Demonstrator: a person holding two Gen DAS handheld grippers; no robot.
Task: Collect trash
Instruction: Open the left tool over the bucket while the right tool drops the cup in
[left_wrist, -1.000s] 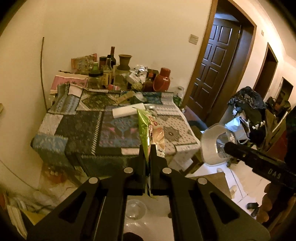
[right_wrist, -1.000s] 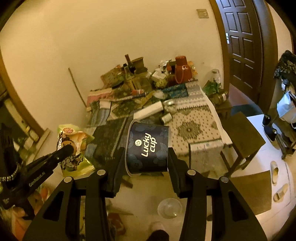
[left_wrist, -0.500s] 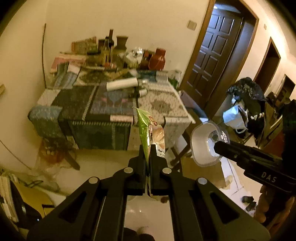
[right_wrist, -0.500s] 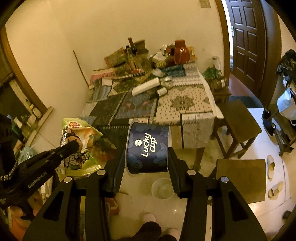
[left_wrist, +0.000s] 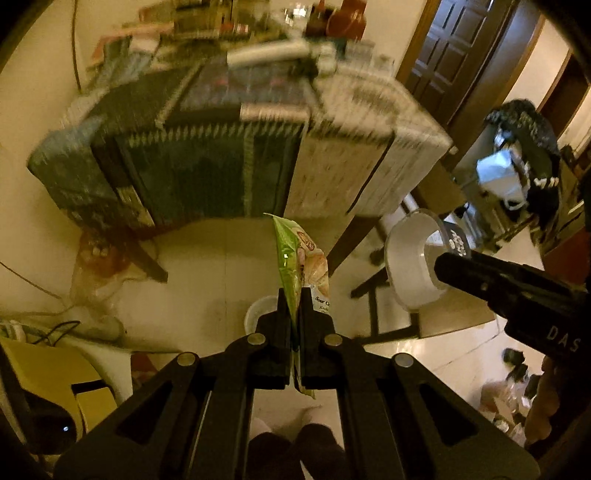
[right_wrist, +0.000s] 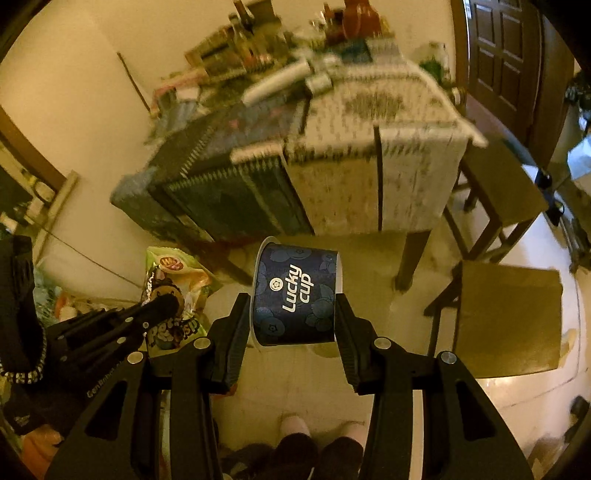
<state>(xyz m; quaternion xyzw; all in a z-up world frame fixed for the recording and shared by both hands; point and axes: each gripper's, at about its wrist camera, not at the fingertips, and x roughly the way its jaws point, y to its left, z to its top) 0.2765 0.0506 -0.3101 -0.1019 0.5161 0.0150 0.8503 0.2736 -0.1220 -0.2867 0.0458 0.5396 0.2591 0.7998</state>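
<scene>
My left gripper is shut on a green snack bag, held edge-on above the floor. The bag also shows in the right wrist view, pinched by the left gripper. My right gripper is shut on a dark blue "Lucky cup" paper cup, held on its side. In the left wrist view the cup shows its white inside, with the right gripper at the right. A pale round bin stands on the floor just beyond the left fingertips.
A table with a patchwork cloth stands ahead, cluttered with bottles, a white roll and cans. Wooden stools stand at the right. A dark door is at the far right. My feet are on the floor below.
Both grippers have tilted down and pulled back from the table. The table now sits higher in view and the floor and bin fill the middle. Both holds are unchanged.
</scene>
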